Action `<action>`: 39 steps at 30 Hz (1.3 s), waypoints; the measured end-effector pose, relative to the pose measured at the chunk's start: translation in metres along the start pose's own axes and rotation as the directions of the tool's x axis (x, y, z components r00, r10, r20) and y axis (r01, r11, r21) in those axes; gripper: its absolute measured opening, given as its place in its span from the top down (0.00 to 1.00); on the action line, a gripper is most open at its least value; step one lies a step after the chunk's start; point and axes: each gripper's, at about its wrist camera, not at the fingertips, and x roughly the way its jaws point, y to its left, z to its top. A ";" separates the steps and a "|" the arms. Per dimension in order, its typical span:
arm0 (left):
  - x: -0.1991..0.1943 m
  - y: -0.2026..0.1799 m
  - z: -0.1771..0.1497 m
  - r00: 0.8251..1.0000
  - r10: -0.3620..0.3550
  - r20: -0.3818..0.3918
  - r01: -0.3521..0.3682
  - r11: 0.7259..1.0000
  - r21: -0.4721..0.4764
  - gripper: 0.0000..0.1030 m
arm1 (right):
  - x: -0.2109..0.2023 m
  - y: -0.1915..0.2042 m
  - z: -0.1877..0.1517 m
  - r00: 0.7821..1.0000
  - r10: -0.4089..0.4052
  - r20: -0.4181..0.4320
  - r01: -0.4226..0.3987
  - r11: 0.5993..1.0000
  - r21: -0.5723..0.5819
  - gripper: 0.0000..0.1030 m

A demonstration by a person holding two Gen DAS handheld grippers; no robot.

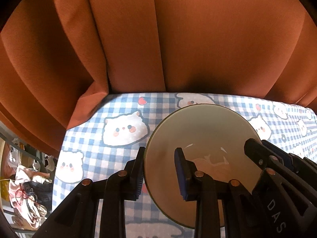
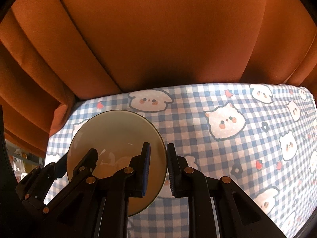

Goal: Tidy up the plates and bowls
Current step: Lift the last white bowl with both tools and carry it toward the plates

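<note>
A pale cream bowl (image 1: 202, 134) sits on a blue checked tablecloth with cartoon animal faces. My left gripper (image 1: 160, 172) straddles the bowl's left rim, one finger outside and one inside, with a clear gap between the pads. My right gripper (image 2: 157, 168) straddles the bowl's (image 2: 116, 132) right rim the same way, its jaws close around the rim wall. Each gripper's fingers show in the other's view, at the right of the left wrist view (image 1: 263, 156) and at the left of the right wrist view (image 2: 87, 162). The bowl looks empty.
Rust-orange curtains (image 1: 138, 39) hang right behind the table's far edge. The tablecloth (image 2: 227, 158) extends to the right. At the lower left, below the table edge, lies a pile of clothes and bags (image 1: 25, 188).
</note>
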 end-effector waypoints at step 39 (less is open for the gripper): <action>-0.158 -0.016 -0.104 0.990 -0.085 0.115 0.079 0.995 0.058 0.74 | -0.185 -0.010 -0.121 0.987 -0.076 0.145 0.068 0.996 0.056 0.80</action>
